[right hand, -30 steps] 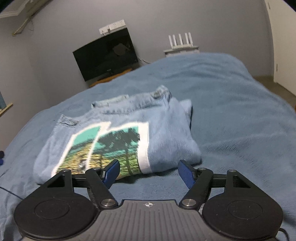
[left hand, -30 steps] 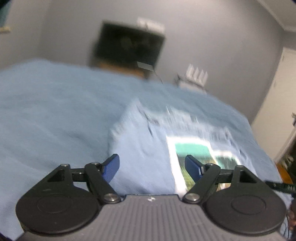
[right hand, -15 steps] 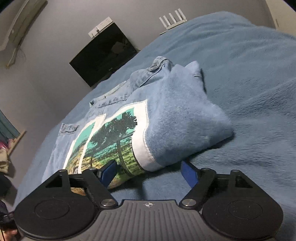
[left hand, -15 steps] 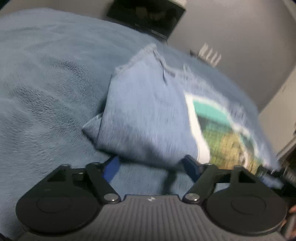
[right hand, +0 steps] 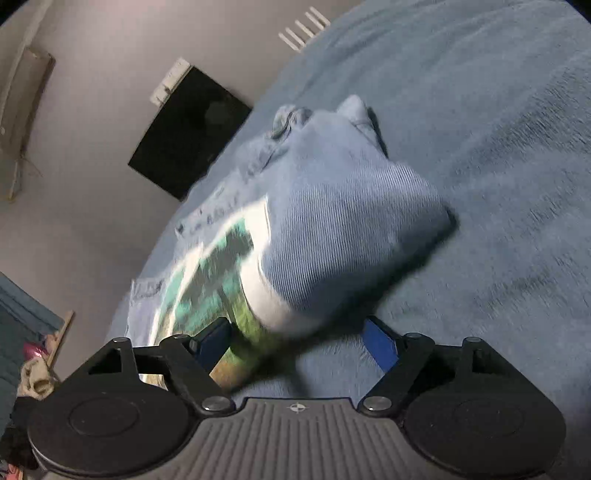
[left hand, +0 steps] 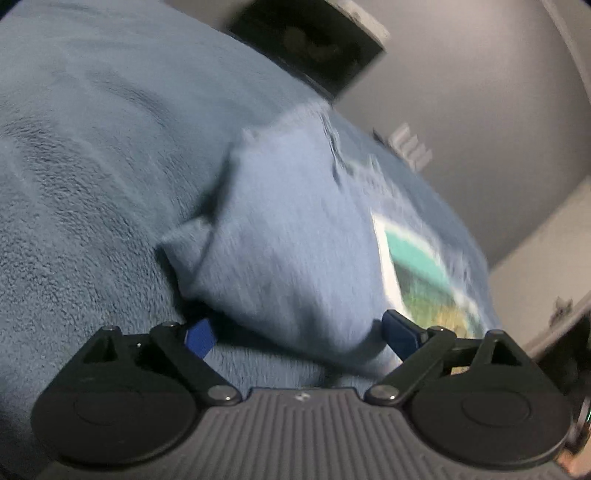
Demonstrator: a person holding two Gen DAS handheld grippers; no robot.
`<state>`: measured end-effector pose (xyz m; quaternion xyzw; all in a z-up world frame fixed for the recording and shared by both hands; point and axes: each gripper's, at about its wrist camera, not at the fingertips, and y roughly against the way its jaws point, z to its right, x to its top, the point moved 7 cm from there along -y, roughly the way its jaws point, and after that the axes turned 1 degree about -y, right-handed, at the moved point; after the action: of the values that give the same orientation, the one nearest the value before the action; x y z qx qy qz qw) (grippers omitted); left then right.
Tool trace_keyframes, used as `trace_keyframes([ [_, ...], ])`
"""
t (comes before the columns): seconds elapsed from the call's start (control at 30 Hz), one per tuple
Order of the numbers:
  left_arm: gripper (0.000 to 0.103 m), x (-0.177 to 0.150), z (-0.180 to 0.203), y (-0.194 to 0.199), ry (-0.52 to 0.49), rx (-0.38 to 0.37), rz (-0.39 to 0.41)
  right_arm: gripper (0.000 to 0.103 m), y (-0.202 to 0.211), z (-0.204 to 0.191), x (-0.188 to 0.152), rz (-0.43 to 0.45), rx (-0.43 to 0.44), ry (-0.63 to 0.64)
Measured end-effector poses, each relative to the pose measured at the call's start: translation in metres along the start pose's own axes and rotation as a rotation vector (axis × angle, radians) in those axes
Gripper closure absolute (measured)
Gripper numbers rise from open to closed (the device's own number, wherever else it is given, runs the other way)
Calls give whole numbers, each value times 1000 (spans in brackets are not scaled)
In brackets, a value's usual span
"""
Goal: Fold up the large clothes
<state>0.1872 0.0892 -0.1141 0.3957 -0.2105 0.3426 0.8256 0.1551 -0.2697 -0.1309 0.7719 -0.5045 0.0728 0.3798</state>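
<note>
A folded light-blue denim garment [left hand: 295,243] with a green, yellow and white printed panel lies on the blue blanket [left hand: 74,192]. My left gripper [left hand: 299,334] is open, low at the garment's near left corner, with the fold's edge between its blue fingertips [left hand: 201,338]. In the right wrist view the garment [right hand: 332,221] fills the middle. My right gripper [right hand: 295,345] is open at the near right corner, with the printed edge between its fingertips [right hand: 378,345].
A black TV [right hand: 188,136] hangs on the grey wall behind the bed, also in the left wrist view [left hand: 310,40]. A white router [right hand: 303,31] stands past the bed. Clutter [right hand: 33,373] lies at the left. The blanket [right hand: 498,184] stretches right.
Both grippers have dropped and moved forward to the garment's near edge, tilting downward. The garment now sits between each pair of open fingers. The garment has not moved.
</note>
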Motion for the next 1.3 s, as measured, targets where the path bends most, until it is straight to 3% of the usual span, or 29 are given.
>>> trace_keyframes([
  [0.07, 11, 2, 0, -2, 13, 1, 3, 10, -10, -1, 4, 1, 21, -30],
  [0.17, 10, 8, -7, -7, 96, -12, 44, 5, -19, 1, 18, 63, 58, -53],
  [0.23, 10, 14, -13, -7, 136, -15, 75, 8, -18, 4, 29, 116, 62, -67],
  [0.27, 10, 17, -15, -6, 155, -19, 85, 16, -15, 9, 35, 145, 54, -110],
  [0.37, 10, 24, -23, -9, 228, -20, 109, 25, -6, 23, 51, 242, 60, -212],
  [0.43, 11, 28, -27, -11, 263, -9, 128, 25, -9, 29, 62, 301, 66, -233],
  [0.57, 25, 29, -28, -18, 217, 75, 137, 24, -27, 18, 52, 250, 46, -199],
  [0.67, 34, 26, -27, -18, 211, 73, 150, 22, -37, 10, 49, 234, 19, -113],
  [0.7, 45, 27, -29, -16, 230, 71, 163, 23, -38, 12, 51, 242, 29, -123],
  [0.73, 54, 24, -31, -9, 253, 64, 173, 30, -38, 14, 53, 252, 35, -134],
  [0.77, 56, 24, -32, -7, 271, 55, 173, 38, -36, 13, 55, 267, 45, -127],
  [0.83, 71, 23, -26, -2, 257, 63, 179, 46, -30, 4, 55, 283, 33, -64],
  [0.97, 77, 21, -19, 12, 290, 65, 177, 54, -14, -5, 57, 312, 33, -45],
  [1.3, 78, -6, -2, 80, 306, 75, 127, 56, 54, -12, 36, 287, 28, -80],
])
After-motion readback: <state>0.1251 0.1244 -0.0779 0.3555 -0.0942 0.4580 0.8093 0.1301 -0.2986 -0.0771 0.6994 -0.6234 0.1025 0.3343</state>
